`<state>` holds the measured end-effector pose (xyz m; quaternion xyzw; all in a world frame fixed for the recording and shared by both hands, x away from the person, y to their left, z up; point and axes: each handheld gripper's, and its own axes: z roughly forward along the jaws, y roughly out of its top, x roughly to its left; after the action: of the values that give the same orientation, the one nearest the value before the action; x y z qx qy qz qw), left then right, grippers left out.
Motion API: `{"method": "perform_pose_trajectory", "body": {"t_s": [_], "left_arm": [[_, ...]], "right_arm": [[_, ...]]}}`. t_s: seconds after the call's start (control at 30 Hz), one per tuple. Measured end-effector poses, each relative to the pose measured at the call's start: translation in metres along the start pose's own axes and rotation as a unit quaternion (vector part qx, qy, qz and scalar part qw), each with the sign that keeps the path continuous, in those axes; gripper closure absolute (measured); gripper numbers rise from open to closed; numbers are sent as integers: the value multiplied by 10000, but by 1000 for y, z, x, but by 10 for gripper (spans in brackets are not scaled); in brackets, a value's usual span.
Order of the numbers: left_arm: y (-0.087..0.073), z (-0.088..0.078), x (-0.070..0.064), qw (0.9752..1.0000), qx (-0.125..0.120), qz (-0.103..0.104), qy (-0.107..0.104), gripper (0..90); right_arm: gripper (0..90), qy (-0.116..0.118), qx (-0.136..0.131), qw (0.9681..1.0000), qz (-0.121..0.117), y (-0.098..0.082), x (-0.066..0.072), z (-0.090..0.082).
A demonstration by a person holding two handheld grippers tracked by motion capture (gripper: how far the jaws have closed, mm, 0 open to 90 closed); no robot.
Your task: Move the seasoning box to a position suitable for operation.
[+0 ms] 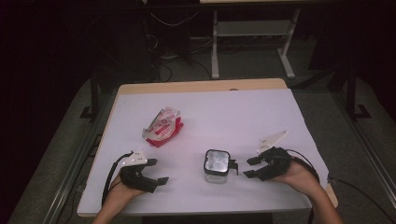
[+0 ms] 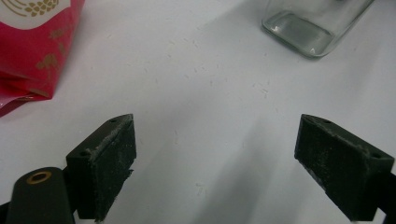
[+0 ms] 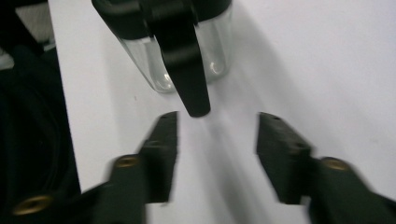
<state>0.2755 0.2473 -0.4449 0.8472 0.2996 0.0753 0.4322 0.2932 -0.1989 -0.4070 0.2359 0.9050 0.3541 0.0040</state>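
At the lower left of the high view, the left gripper [image 1: 161, 171] rests on the table with its jaws spread wide and nothing between them. Above it, toward centre left, lies a red-and-white pouch [image 1: 162, 127], slumped flat. Lower centre stands the glass jar [image 1: 216, 165], upright, clear-walled, with a black lid and a black clasp lever [image 3: 187, 70] hanging down its side. It is judged rigid, smooth, fairly heavy and breakable; the lever or the lid rim offers the surest purchase. To its right, the right gripper [image 1: 249, 167] points at the lever, jaws partly parted, holding nothing, just short of contact. The white table surface [image 1: 243, 116] is matte and bare; the room beyond is dim, with desk legs and cables on a grey floor.
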Motion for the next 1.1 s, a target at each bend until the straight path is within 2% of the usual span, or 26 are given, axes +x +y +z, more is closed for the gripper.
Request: {"method": "perform_pose_trajectory", "body": {"t_s": [0.03, 0.07, 0.1, 0.13, 0.17, 0.2, 0.3, 0.33, 0.4, 0.47, 0.6, 0.63, 0.77, 1.1], "left_arm": [[0, 0, 0, 10000, 0, -9, 0, 123], [0, 0, 0, 10000, -4, 2, 9, 123], [0, 0, 0, 10000, -32, -19, -19, 124], [0, 0, 0, 10000, -32, -19, -19, 122], [0, 0, -1, 10000, -48, -15, -29, 117], [0, 0, -1, 10000, -81, -18, -27, 117], [0, -2, -2, 9999, -122, 24, -21, 115], [0, -2, -2, 9999, -141, 62, -7, 114], [0, -2, -1, 9999, -149, 65, -5, 114], [0, -1, 0, 9999, -104, 76, 3, 115], [-1, 0, 0, 9999, -114, 47, -19, 118], [-1, 0, 0, 9999, -126, 48, -22, 120], [-1, -1, 0, 9999, -130, 91, -17, 122], [0, -1, -1, 9997, -215, 95, -45, 123]], "right_arm": [[588, 0, 0, 10000, 0, 0, 0, 0], [625, -3, -97, 9999, 31, -5, 0, 0], [736, 28, -197, 9997, 112, -12, 1, 0], [736, 28, -197, 9997, 112, -12, 1, 0], [818, 54, -274, 9996, 98, -18, 5, 1], [818, 54, -274, 9996, 98, -18, 5, 1], [897, 243, -483, 9985, 88, -24, 10, 5], [897, 327, -480, 9983, 22, -26, 13, 10], [897, 297, -452, 9985, -25, -25, 14, 12], [897, 349, -551, 9978, -92, -21, 19, 17], [897, 418, -684, 9967, -111, -16, 24, 21], [897, 378, -669, 9969, -152, -15, 25, 23], [897, 463, -706, 9963, -181, -10, 26, 29], [899, 159, -827, 9964, -78, -7, 21, 32]]}}
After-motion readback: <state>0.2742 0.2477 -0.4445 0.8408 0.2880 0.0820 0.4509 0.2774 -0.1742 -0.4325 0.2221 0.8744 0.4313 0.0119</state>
